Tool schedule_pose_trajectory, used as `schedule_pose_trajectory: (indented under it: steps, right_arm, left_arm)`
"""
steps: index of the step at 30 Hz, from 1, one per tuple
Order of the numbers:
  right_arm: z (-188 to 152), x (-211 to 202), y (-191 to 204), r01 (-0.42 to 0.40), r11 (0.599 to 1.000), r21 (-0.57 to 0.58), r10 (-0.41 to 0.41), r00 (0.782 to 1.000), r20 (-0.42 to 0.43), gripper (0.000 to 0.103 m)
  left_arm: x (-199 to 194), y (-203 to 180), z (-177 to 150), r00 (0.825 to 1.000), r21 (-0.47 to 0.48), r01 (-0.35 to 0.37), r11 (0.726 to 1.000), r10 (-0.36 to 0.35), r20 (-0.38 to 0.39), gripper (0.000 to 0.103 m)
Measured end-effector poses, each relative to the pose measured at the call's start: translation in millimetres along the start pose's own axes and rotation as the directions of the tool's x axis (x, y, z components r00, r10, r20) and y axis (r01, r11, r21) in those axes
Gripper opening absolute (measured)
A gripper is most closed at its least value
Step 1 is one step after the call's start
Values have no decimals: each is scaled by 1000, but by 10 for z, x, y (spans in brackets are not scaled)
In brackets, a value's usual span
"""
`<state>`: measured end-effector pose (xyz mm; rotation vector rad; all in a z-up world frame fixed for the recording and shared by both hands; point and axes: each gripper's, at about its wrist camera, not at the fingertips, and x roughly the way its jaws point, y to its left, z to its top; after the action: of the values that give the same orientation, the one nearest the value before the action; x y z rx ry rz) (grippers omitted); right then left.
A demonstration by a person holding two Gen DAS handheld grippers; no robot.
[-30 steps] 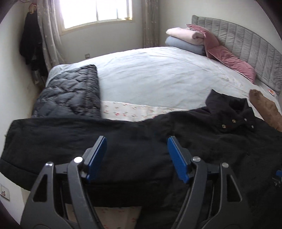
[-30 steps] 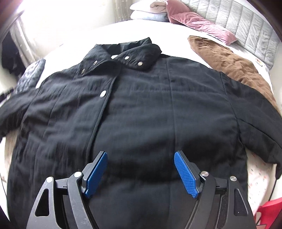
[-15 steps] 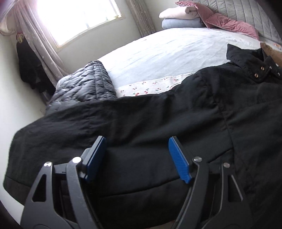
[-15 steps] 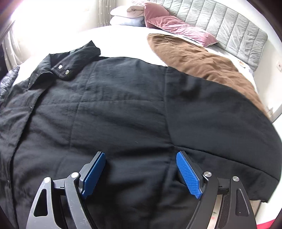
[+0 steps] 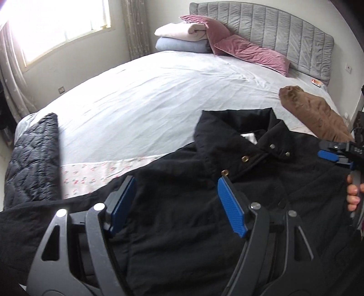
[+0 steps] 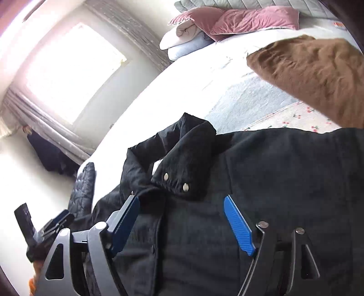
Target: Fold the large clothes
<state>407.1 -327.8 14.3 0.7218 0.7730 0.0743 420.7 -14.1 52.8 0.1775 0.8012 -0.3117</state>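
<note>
**Two open grippers above a black jacket spread on a bed**

In the left wrist view, the left gripper (image 5: pixel 176 207) fills the bottom of the frame, its two blue-padded fingers (image 5: pixel 231 209) spread wide apart with nothing between them. Under and beyond them lies a black jacket (image 5: pixel 186 216), spread front-up across the lower half of the frame; its stand-up collar (image 5: pixel 236 139), with metal snap buttons (image 5: pixel 245 159), sits right of centre. One sleeve trails off toward the lower left edge.

The jacket rests on a bed (image 5: pixel 159 91) with a pale sheet that fills the middle of the frame. A dark quilted jacket (image 5: pixel 34 159) lies at the left edge, a brown garment (image 5: pixel 316 116) at the right, and pink pillows (image 5: pixel 248 51) beside a stack of folded blankets (image 5: pixel 182 37) against a grey padded headboard (image 5: pixel 284 38) at the top. A bright window (image 5: pixel 59 20) is at upper left.

At the far right edge, the right gripper (image 5: pixel 334 154) appears from the side, over the jacket — a few of the person's fingers (image 5: pixel 352 195) show just below it.

In the right wrist view, tilted, the right gripper (image 6: pixel 182 223) also has its fingers spread wide and empty, hovering over the jacket's chest (image 6: pixel 250 182) just below the collar (image 6: pixel 182 159). The brown garment (image 6: pixel 314 75) lies at upper right, and part of the left gripper (image 6: pixel 52 225) shows at lower left.
</note>
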Motion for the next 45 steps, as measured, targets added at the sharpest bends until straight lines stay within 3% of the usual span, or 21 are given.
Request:
schedule_pose_trajectory:
  steps: [1,3,5,9,11,12,15,16,19,21,25,28,30,32,33,34,37,40,43,44,45]
  right_arm:
    - [53,166,-90,-14,999,45,14,1000,-2,65]
    - [143,498,-277,-74,985,155,77,997,-9,47]
    - [209,791,-373,-159,956,247,164,987,1,39]
    - [326,1140,-336,-323,903,285,311,946,88,26]
    - [304,1272,-361,-382,862,334,364,924,119,11]
    - [281,1286,-381,-482,805,347,457,876,156,9]
    - [284,1069,-396,-760,599,251,717,649,255,8]
    - [303,998,-390,-780,584,226,740,626,248,8]
    - [337,976,-402,-747,621,235,724,662,193,8]
    - [326,999,-460,-696,671,257,684,714,148,9]
    - [293,923,-619,-674,691,263,676,731,97,9]
    - [275,819,-549,-730,656,192,738,674,45,9]
    - [284,755,-482,-758,630,165,762,645,53,8]
    - [311,627,-479,-784,606,136,784,618,66,8]
    - [312,578,-478,-792,598,119,792,607,62,8]
    - [312,556,-465,-796,597,104,795,604,55,8]
    - [313,589,-396,-784,616,74,785,619,23,8]
    - [336,687,-312,-777,627,53,778,628,-3,8]
    - [323,723,-286,-775,631,24,776,630,-37,8]
    - [301,728,-248,-772,636,16,772,634,-45,8]
    - [295,735,-237,-766,643,16,765,642,-46,8]
  left_arm:
    - [120,-146,70,1000,6,21,1000,-21,0,66]
    - [368,-431,200,998,19,62,998,-62,-5,58]
    - [622,-635,295,995,21,99,995,-98,-21,48]
    - [930,-835,407,991,-8,130,991,-130,-13,28]
    - [1003,-846,458,991,-26,137,990,-137,9,23]
    - [1036,-831,483,990,-41,142,989,-141,15,23]
    - [1128,-826,550,982,-82,188,979,-187,19,17]
    - [1135,-854,556,978,-85,208,974,-206,31,16]
    - [1174,-997,505,953,-87,302,949,-300,44,16]
    - [1249,-1178,420,943,-62,332,941,-332,6,9]
    - [1409,-1461,219,936,6,351,936,-351,-42,4]
    - [1428,-1333,196,904,-82,424,902,-427,-15,4]
    - [1361,-1173,262,871,-134,488,863,-492,2,4]
    - [1292,-935,372,824,-217,559,800,-564,41,13]
    - [1273,-850,438,805,-252,584,772,-590,58,27]
    - [1251,-780,505,788,-276,604,748,-612,67,35]
    - [1203,-761,699,751,-307,641,703,-657,65,41]
    - [1261,-966,850,731,-327,647,689,-682,8,50]
    - [1415,-1191,894,709,-386,628,676,-701,-74,45]
    - [1438,-1228,877,696,-413,628,659,-713,-80,34]
    - [1452,-1254,879,685,-429,631,647,-724,-84,7]
